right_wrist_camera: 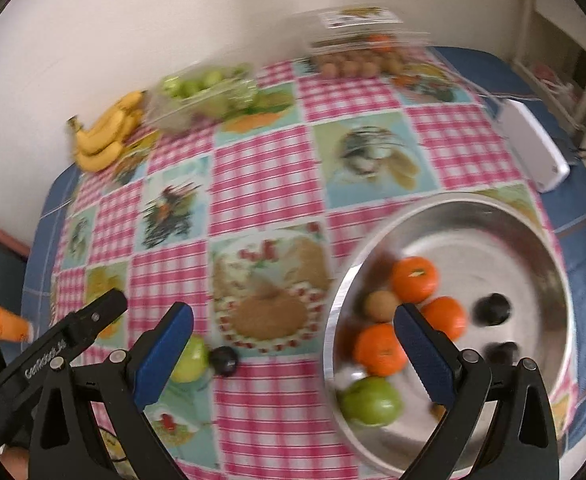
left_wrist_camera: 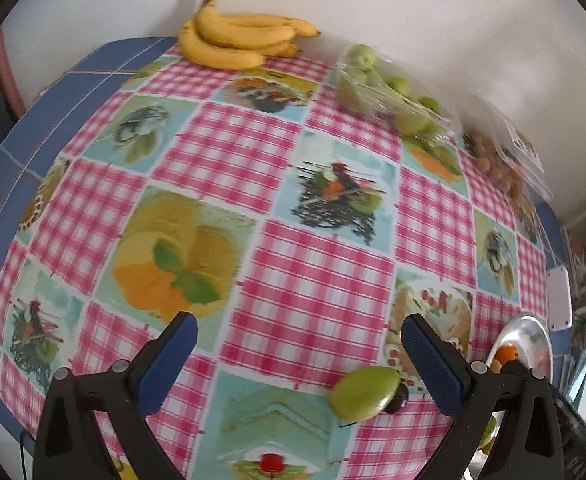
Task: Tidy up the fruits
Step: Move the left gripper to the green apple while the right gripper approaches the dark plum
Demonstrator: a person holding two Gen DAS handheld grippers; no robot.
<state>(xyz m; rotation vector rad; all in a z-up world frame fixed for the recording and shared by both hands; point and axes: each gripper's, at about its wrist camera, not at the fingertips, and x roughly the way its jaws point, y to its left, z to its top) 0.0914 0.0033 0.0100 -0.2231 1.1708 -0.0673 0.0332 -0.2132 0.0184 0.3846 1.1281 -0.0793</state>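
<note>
Both spread empty: left hand-held gripper (left_wrist_camera: 297,360), right hand-held gripper (right_wrist_camera: 293,344); bowl (right_wrist_camera: 533,216) under the right part-filled, green apple (left_wrist_camera: 363,393) between left's fingers remains

I've got a glossy pink-checked oilcloth table cover (left_wrist_camera: 313,280) under me, smooth. On my right, a shiny round metal bowl (right_wrist_camera: 493,216), mirror-bright. At the far edge, a crinkly clear plastic punnet (left_wrist_camera: 377,96). My finger pads (left_wrist_camera: 433,364) look like matt, textured blue rubber.

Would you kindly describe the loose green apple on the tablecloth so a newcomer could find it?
Start at the metal bowl of fruit. On the checked cloth beside it lies the green apple, next to a small dark plum. Unlike the other green apple, it is outside the bowl.
</note>
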